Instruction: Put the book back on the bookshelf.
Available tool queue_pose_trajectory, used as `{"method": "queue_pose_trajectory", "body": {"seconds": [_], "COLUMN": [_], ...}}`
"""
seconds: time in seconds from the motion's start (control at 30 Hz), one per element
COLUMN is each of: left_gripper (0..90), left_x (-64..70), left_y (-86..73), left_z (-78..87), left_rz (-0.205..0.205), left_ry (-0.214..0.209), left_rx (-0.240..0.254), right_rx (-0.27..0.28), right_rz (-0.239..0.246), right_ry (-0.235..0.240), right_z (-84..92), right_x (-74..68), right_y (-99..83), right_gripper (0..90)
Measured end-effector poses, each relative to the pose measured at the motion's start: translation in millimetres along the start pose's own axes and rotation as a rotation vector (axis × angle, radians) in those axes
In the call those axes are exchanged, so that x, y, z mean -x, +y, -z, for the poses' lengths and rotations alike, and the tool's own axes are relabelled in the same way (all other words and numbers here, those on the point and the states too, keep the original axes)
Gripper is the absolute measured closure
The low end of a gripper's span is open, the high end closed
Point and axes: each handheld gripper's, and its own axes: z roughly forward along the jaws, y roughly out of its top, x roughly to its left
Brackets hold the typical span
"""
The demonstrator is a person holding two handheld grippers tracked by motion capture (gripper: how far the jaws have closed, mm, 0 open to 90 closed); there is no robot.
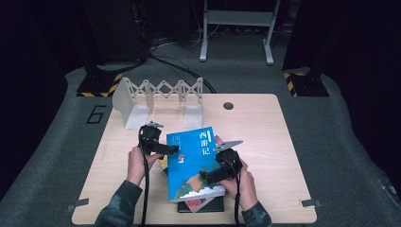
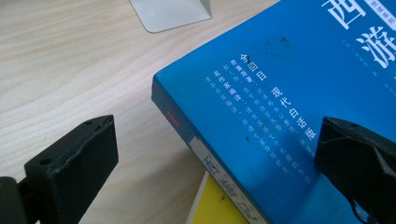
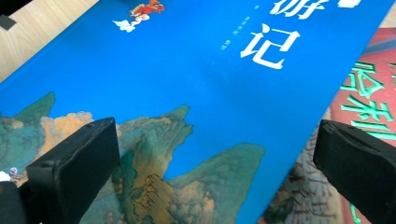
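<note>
- Nearest you, your right tongs (image 1: 204, 177) sit at the lower right edge of the glossy blue paperback book with white Chinese title characters (image 1: 195, 158). In the right gripper view the jaws stand wide apart, the book's painted mountain cover (image 3: 187, 116) between them, and they clasp nothing.
- Under that blue book lies a small stack: a red-covered book with green lettering (image 3: 369, 93) shows at its right side, a yellow cover (image 2: 219, 205) peeks out beneath its spine, and a dark book (image 1: 201, 206) juts out at the near end.
- Your left tongs (image 1: 175, 150) reach the blue book's upper left corner. In the left gripper view the jaws are spread wide, one over the bare light wooden counter (image 2: 70, 70), the other over the cover; nothing is gripped.
- By my judgement the work is at its start: the blue book rests flat on the stack near the counter's middle, not yet lifted. Grasping, raising and standing it up all remain.
- Farthest off, the white expandable bookend rack with a scissor-lattice back (image 1: 158, 97) stands at the counter's far left. Its slots hold no books.
</note>
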Motion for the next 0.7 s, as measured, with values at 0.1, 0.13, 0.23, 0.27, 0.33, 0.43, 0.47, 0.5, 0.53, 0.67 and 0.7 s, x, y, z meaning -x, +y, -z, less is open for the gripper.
{"method": "queue_pose_trajectory", "body": {"seconds": [0.1,0.13,0.23,0.27,0.33,0.43,0.47,0.5,0.53,0.67,0.7], "left_gripper": [0.0,0.0,0.0,0.0,0.0,0.0,0.0,0.0,0.0,0.0,0.0], "left_x": [-0.2,-0.4,-0.6,-0.4,-0.3,-1.2,-1.4,-2.4,-2.3,-1.2,-1.1], "left_y": [1.4,1.9,3.2,3.7,4.2,4.8,4.7,4.8,4.8,6.3,6.7], "left_z": [-2.9,-3.8,-6.0,-7.0,-8.5,-10.4,-10.9,-11.5,-12.2,-15.7,-16.1], "left_rz": [0.03,0.03,0.032,0.035,0.038,0.041,0.046,0.046,0.052,0.056,0.057], "left_ry": [-0.023,-0.024,-0.035,-0.042,-0.048,-0.062,-0.067,-0.077,-0.08,-0.104,-0.112], "left_rx": [-0.001,0.0,-0.006,-0.007,-0.007,-0.012,-0.01,-0.017,-0.016,-0.025,-0.029], "right_rx": [-0.004,-0.005,0.001,0.0,-0.004,-0.006,-0.008,-0.009,-0.012,-0.008,-0.006], "right_rz": [-0.007,-0.007,-0.004,-0.003,-0.009,-0.008,-0.008,-0.008,-0.006,0.002,-0.001], "right_ry": [0.01,0.01,0.008,0.008,0.012,0.012,0.013,0.013,0.012,0.012,0.016], "right_z": [-0.9,-0.9,-1.3,-1.3,-1.1,-1.1,-1.1,-1.1,-1.1,-1.7,-1.7], "right_x": [-0.1,-0.1,0.3,0.3,-0.2,-0.2,-0.2,-0.1,0.0,0.8,0.6], "right_y": [0.4,0.4,0.3,0.4,0.7,1.0,1.1,1.2,1.4,1.7,1.7], "right_gripper": [0.0,0.0,0.0,0.0,0.0,0.0,0.0,0.0,0.0,0.0,0.0]}}
